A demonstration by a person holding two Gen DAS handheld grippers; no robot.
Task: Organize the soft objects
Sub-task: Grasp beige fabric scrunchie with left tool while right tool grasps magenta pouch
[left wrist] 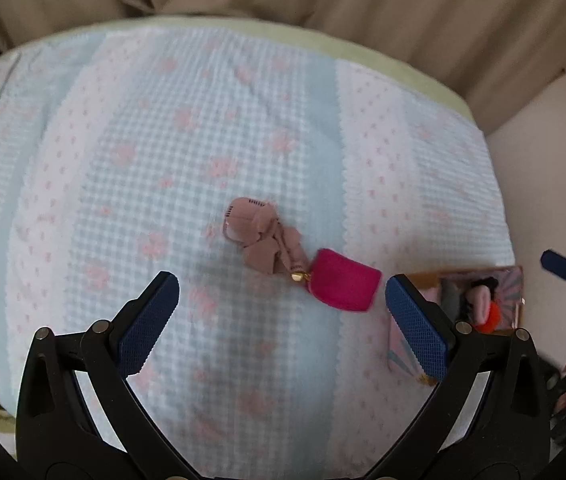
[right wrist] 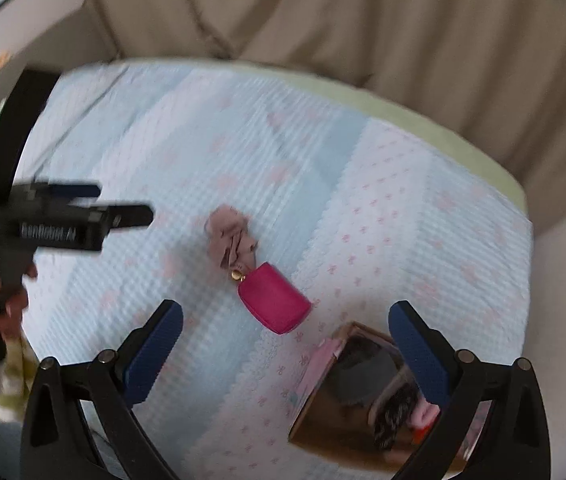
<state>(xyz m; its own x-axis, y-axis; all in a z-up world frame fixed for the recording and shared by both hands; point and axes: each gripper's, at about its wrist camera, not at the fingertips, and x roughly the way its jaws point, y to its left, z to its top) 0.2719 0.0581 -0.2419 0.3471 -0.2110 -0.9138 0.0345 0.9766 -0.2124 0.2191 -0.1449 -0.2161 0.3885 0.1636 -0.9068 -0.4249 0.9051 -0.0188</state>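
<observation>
- Left gripper [left wrist: 283, 300] hovering with jaws spread wide and nothing between them, poised above the bed [left wrist: 187, 128] just short of the magenta pouch [left wrist: 343, 280]; likely kept open so as to be ready to drop over a soft item.
- Right gripper [right wrist: 285, 330] likewise gaping and empty, hanging over the near edge of the magenta pouch, with its right finger crossing in front of the cardboard box [right wrist: 323, 436]; presumably stationed there because box and pouch are both within easy reach.
- Magenta pouch lying flat on the quilt, joined by a small gold clasp [left wrist: 298, 277] to the dusty-pink fabric bow [left wrist: 261, 234], which is sprawling just beyond the pouch, touching it at the clasp.
- Being linked, the two probably travelling as one piece; a pinch on the firmer pouch body seeming the safer hold than on the floppy bow.
- Cardboard box sitting open-topped just to the right of the pouch, near the bed's edge, already holding several soft things: something orange [left wrist: 490, 316], something pink and something dark; exact items too blurred to name.
- Box likely serving as the collecting place, hence standing close to the remaining piece.
- Beige curtain [left wrist: 363, 0] hanging well beyond the pouch, past the far edge of the bed.
</observation>
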